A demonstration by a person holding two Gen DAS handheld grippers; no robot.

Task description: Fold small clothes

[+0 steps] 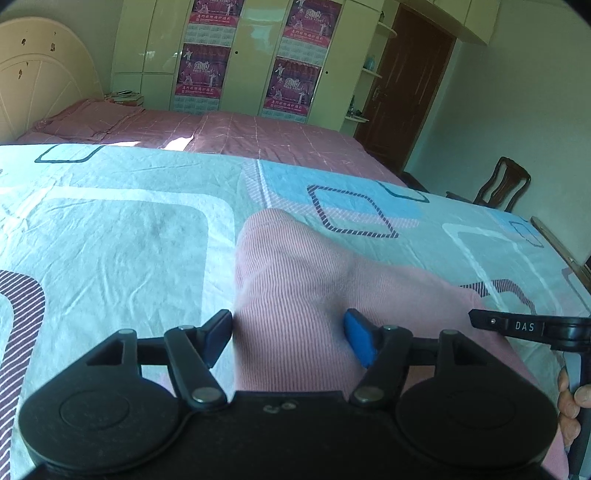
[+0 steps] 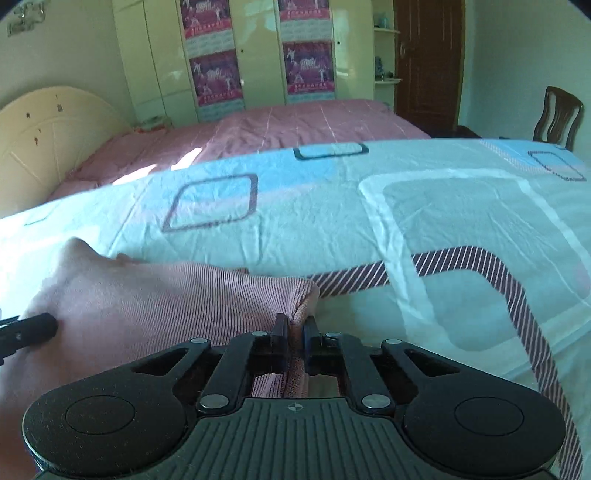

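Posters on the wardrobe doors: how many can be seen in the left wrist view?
4. Upper left, cut by the frame edge; lower left; upper right, also cut; lower right. More may be hidden above the frame.

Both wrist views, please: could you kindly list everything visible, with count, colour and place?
pink garment: one, pink ribbed knit, lying on the sheet, nearest the cameras.
patterned sheet: one, pale blue-green with striped squares, under the garment.
pink bed: one, pink cover, behind the sheet.
headboard: one, cream, left of the bed.
wardrobe: one, cream, back wall.
posters: four, purple-pink, on the wardrobe doors.
door: one, dark brown, right of the wardrobe.
chair: one, dark wood, far right.
left gripper: black, jaws open, straddling the garment.
right gripper: black, shut on the garment's corner.
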